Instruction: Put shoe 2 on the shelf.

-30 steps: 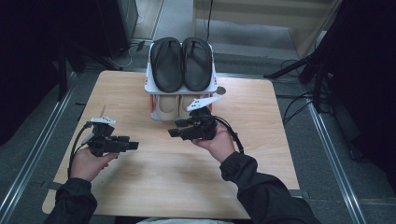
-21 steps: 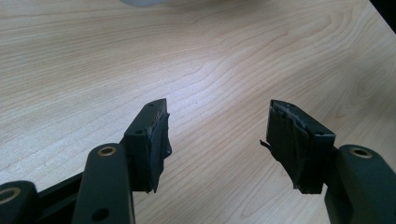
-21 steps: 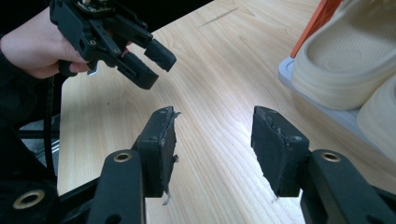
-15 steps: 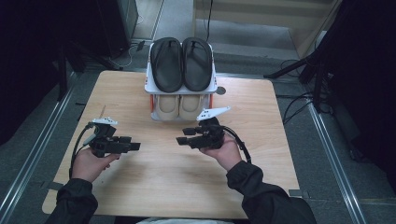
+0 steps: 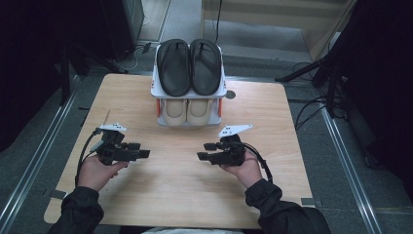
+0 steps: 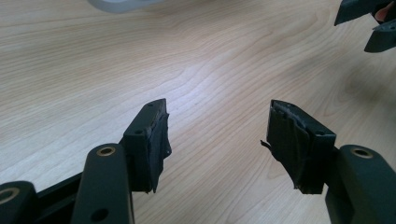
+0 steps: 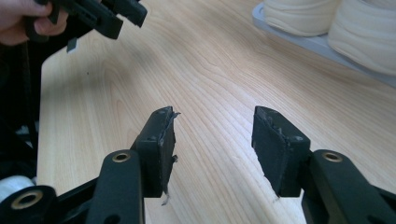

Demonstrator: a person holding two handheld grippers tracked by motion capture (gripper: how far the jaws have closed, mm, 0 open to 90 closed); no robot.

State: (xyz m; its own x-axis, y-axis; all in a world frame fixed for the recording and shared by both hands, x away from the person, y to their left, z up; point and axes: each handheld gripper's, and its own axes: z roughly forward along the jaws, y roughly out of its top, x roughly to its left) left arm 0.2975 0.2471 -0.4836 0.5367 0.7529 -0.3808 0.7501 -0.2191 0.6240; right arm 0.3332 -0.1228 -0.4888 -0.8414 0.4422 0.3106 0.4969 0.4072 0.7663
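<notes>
A: On our wooden worktop (image 5: 185,195), where's the white shoe rack (image 5: 188,92)?

B: At twelve o'clock, black sandals (image 5: 190,66) above, cream shoes (image 5: 187,111) below.

A: Our grippers?

B: Left gripper (image 5: 143,154) at eight o'clock, right gripper (image 5: 204,151) at five; both jaws wide apart, holding nothing, clear of the rack.

- Ahead of both grippers, at the far middle of the light wooden table (image 5: 272,195), stands the white two-tier shoe rack (image 5: 156,90).
- The pair of black flip-flop sandals (image 5: 189,66) lies on its upper tier.
- The pair of cream slip-on shoes (image 5: 187,111) sits below, facing the left gripper (image 5: 146,154) and right gripper (image 5: 200,156), well apart from each.
</notes>
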